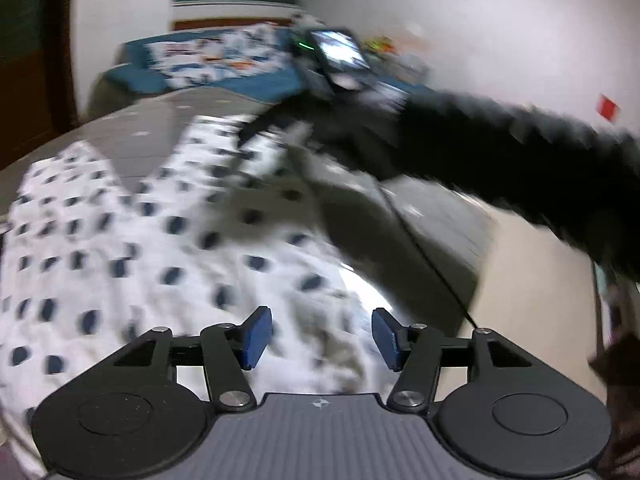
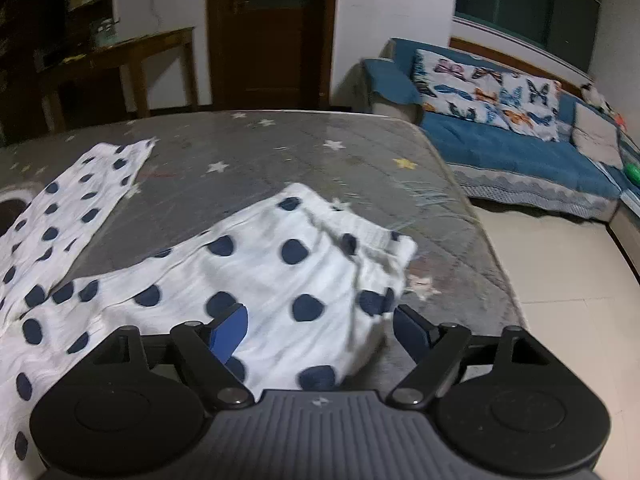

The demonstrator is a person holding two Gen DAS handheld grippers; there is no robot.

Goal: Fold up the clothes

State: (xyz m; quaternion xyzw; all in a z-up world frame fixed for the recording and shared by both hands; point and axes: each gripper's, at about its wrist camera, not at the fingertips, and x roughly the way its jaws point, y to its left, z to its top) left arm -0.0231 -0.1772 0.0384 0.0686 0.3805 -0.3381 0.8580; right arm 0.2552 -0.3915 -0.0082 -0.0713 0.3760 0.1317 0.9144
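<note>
Closest in the right wrist view, the right gripper (image 2: 316, 332) has its blue-padded fingers (image 2: 230, 332) spread wide, with a fold of the white, dark-dotted garment (image 2: 256, 280) lying between them; the pads are not pressed on the cloth. The garment is spread over the grey, star-printed tabletop (image 2: 320, 160), one bunched edge near the table's right side and a long strip reaching away to the left.

In the left wrist view, which is blurred, the left gripper (image 1: 322, 338) hangs just above the same dotted cloth (image 1: 120, 240), its fingers (image 1: 256, 336) apart and holding nothing. Farther on, a dark sleeve (image 1: 500, 160) crosses from the right, reaching to the other gripper's body above the table.

Beyond the tabletop stand a blue sofa (image 2: 520, 160) with butterfly-print cushions (image 2: 488, 96), a wooden door (image 2: 272, 32) and a dark window (image 2: 528, 4).
</note>
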